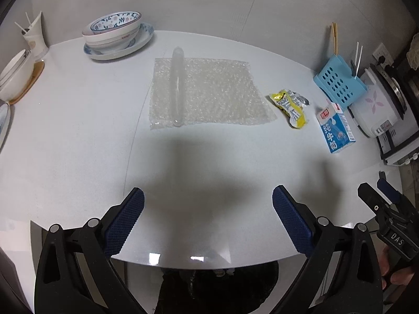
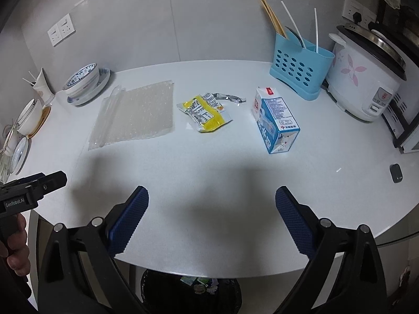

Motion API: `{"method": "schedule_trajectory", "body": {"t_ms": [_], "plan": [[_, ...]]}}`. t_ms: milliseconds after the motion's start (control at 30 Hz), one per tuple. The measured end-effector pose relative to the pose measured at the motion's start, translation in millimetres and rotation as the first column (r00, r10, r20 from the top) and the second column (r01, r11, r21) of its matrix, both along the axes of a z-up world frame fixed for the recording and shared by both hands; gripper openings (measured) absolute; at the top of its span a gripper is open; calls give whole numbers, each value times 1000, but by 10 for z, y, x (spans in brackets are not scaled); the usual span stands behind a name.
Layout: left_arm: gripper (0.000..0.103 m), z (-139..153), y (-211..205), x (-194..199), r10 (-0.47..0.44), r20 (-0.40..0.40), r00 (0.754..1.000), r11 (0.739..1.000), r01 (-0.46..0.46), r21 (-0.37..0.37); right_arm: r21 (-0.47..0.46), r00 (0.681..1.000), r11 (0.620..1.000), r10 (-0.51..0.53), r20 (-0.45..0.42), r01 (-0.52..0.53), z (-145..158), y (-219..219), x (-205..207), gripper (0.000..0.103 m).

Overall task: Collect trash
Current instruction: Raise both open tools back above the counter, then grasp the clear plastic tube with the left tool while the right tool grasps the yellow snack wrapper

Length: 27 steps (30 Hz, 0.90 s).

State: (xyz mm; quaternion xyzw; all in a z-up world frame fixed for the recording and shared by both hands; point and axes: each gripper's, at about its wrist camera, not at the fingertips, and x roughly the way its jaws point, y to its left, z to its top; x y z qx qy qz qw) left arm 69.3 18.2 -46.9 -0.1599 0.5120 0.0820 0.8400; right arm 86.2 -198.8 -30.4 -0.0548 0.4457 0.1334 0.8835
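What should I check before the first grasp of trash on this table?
1. Left gripper open and empty: ok.
2. Right gripper open and empty: ok.
3. Yellow wrapper, milk carton and bubble wrap lie apart, free to pick: ok.
4. Trash bin under the table edge, open: ok.
5. Carton empty: cannot tell.
6. Bowls clear of the trash: ok.

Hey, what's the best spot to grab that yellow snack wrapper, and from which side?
Take the yellow snack wrapper from above at its crumpled silver end, nearest the milk carton. That end is twisted and puffed up off the table, giving the jaws something to pinch; the rest lies nearly flat.
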Motion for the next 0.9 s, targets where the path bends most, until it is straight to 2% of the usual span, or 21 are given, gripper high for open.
{"method": "schedule_trajectory", "body": {"t_ms": [300, 433, 567, 700, 833, 900], "plan": [[95, -169, 538, 751, 19, -48, 999, 1000, -18, 10, -35, 1000, 999, 6, -25, -7, -151, 388, 776, 93], [90, -330, 742, 1147, 22, -96, 995, 1000, -22, 10, -49, 997, 999, -14, -74, 11, -308, 497, 1181, 93], [88, -464, 826, 1486, -1, -122, 993, 999, 6, 38, -63, 994, 997, -40, -100, 34, -447, 571, 1512, 93], [85, -649, 871, 1785, -30, -161, 986, 998, 38, 42, -53, 983, 997, -57, -172, 48, -656, 594, 1803, 93], [78, -781, 879, 1946, -48, -190, 981, 996, 61, 63, -78, 979, 996, -59, -193, 45, -806, 664, 1990, 93], [78, -835, 887, 1996, -50, -206, 977, 996, 64, 62, -89, 976, 995, -61, -208, 44, -870, 696, 2047, 93]]}}
